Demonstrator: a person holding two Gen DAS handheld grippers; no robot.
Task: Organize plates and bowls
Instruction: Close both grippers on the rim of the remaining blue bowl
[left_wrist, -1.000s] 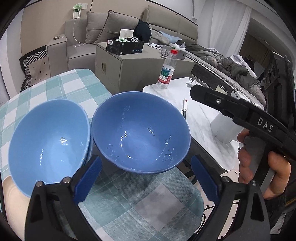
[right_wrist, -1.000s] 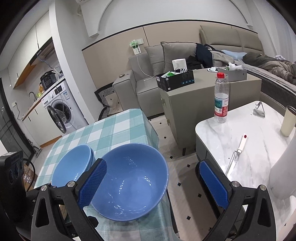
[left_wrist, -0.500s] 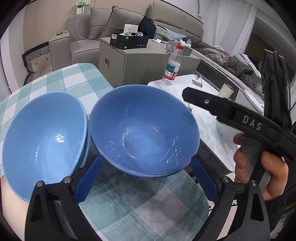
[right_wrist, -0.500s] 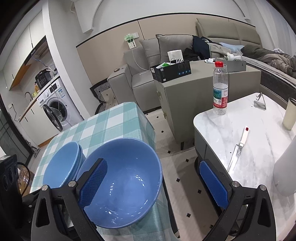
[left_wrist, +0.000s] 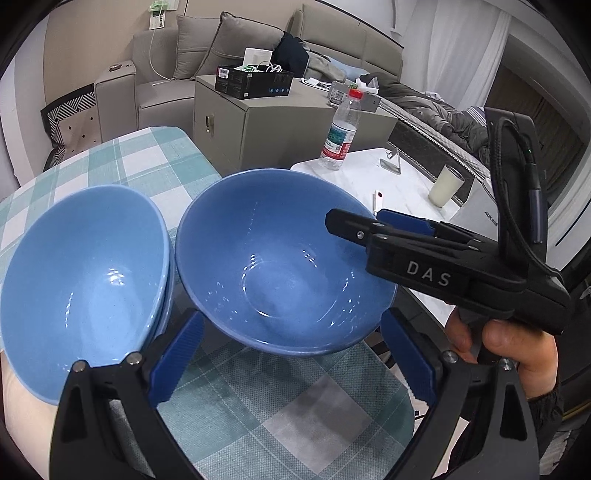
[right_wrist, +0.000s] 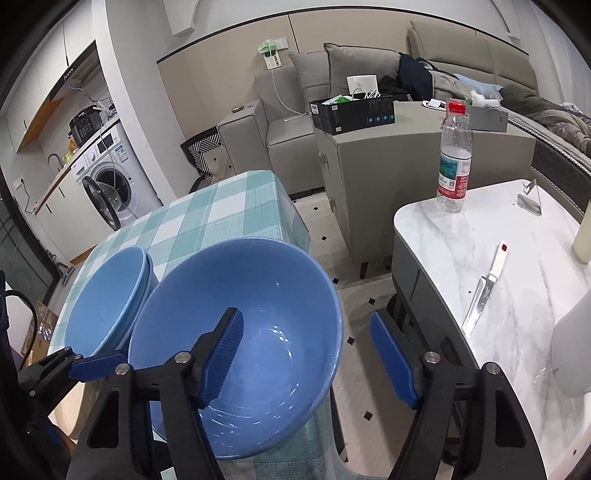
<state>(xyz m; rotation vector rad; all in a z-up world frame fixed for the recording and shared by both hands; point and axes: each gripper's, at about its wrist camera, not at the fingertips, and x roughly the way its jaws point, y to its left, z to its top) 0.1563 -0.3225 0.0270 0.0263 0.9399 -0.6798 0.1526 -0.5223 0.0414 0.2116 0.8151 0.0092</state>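
Two blue bowls sit close together on my checkered surface (left_wrist: 155, 162), near its corner. The near bowl (left_wrist: 280, 258) is the single one; the bowl stack (left_wrist: 85, 269) to its left looks like two nested bowls, their rims showing one under the other, and I cannot tell whether the stack touches the near bowl.

My right gripper (right_wrist: 306, 358) straddles the near bowl's right rim: one blue pad is inside the bowl, the other outside beyond the rim, and the jaws are closing with the bowl wall between them. Neither pad presses on the bowl. From the left wrist view that same gripper reaches in over the bowl's right edge, with the person's hand (left_wrist: 513, 350) wrapped around its handle.

My left gripper (left_wrist: 291, 358) hovers at the bowl's near side, its jaws spread wide to either side of the bowl's base, holding nothing.

Off to the right is a white marble table (right_wrist: 517, 258) with a water bottle (right_wrist: 454, 162), a knife (right_wrist: 487, 284) and a pale cup (left_wrist: 446, 184).
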